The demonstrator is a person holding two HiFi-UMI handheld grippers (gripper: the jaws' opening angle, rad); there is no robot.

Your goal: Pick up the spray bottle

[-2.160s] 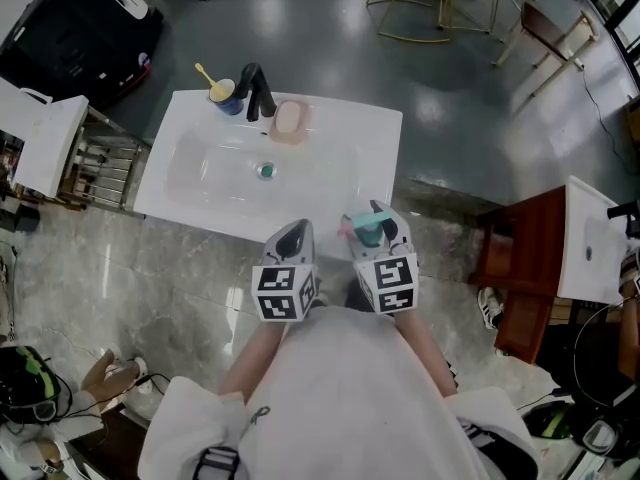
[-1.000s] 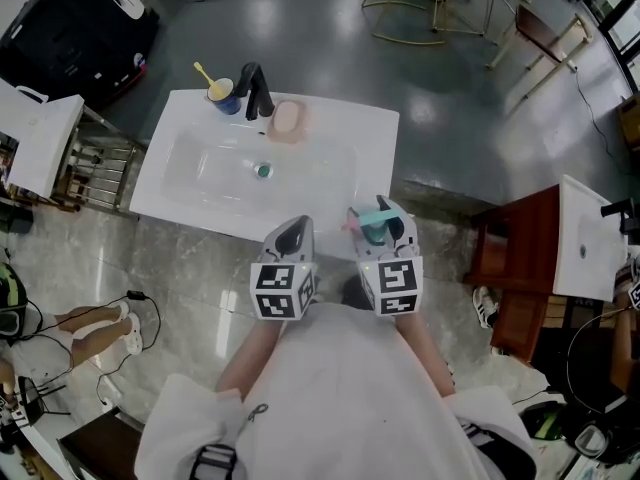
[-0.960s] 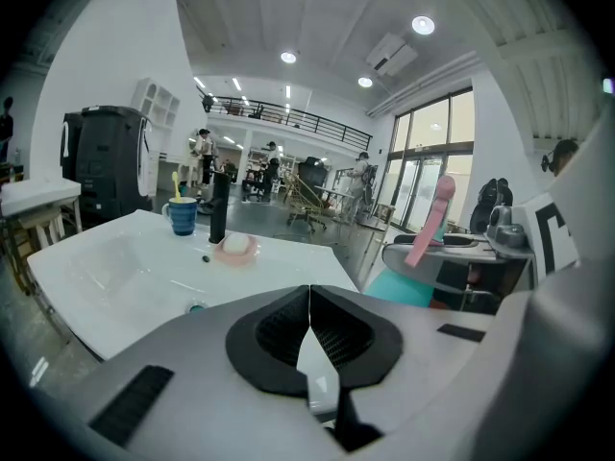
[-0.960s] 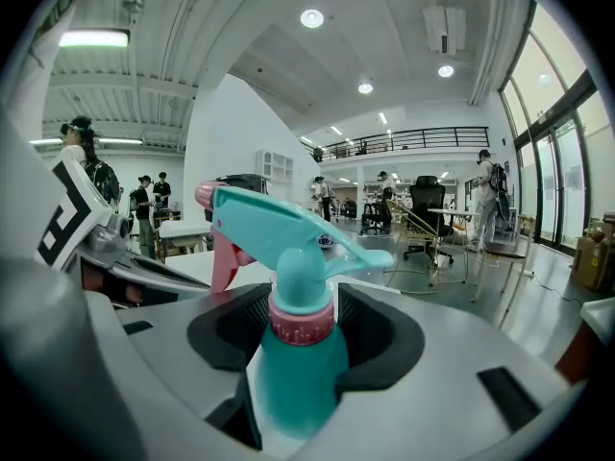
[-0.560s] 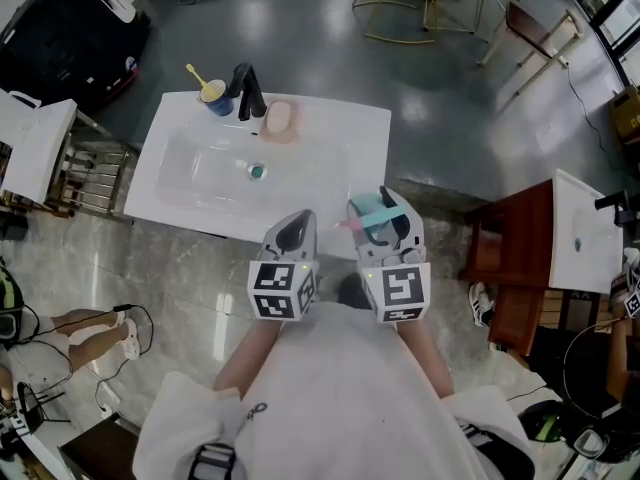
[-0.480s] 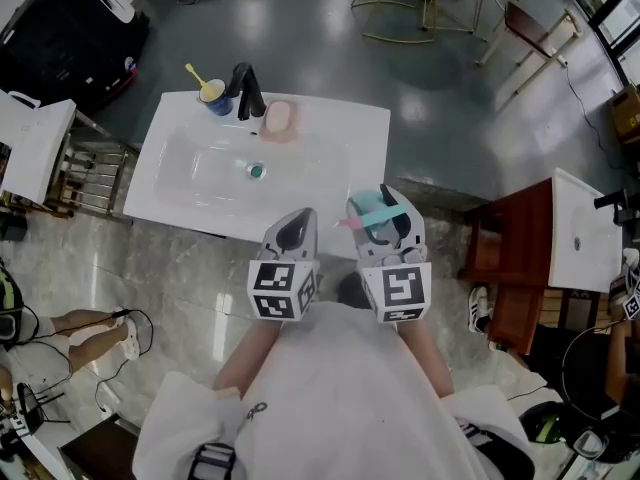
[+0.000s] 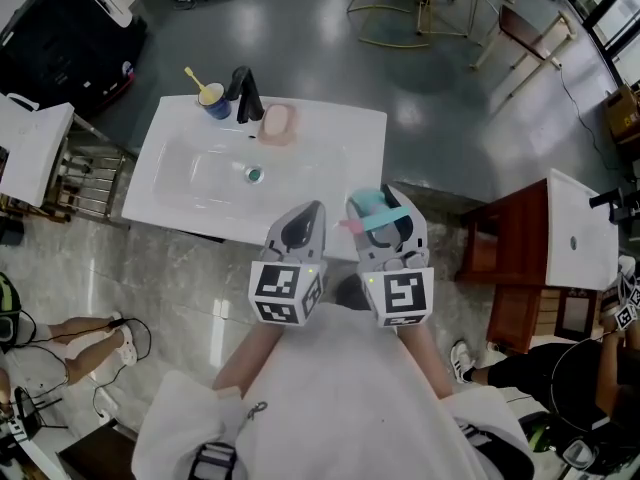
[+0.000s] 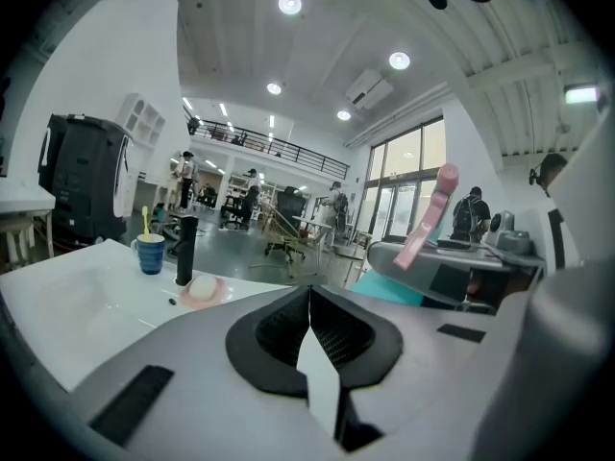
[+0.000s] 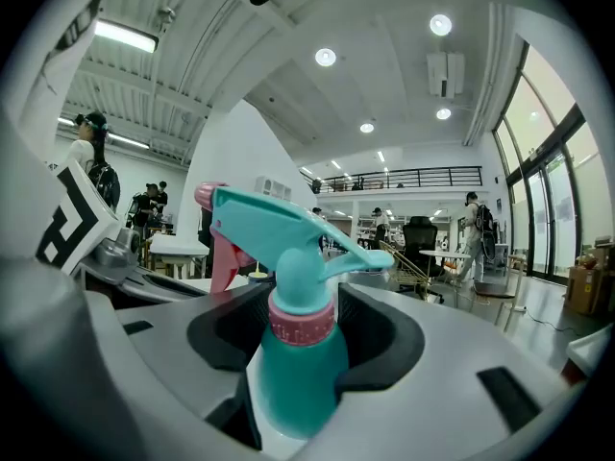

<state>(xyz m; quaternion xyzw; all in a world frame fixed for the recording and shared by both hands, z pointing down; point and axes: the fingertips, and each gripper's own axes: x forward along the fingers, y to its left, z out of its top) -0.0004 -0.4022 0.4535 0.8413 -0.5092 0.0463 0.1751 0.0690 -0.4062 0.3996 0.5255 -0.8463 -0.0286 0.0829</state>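
I see the white sink (image 7: 150, 183) at left | my left gripper (image 7: 303, 226) jaws pressed together, nothing between | my right gripper (image 7: 385, 230) pinching the teal spray bottle (image 9: 293, 373) below its pink collar, upright, by the sink's near right corner

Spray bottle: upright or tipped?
Upright. The right gripper is shut on the bottle, neck vertical, trigger head on top.

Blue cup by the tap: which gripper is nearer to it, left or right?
Left. The left gripper sits by the sink, across its basin from the blue cup; the right gripper, holding the spray bottle, is farther right.
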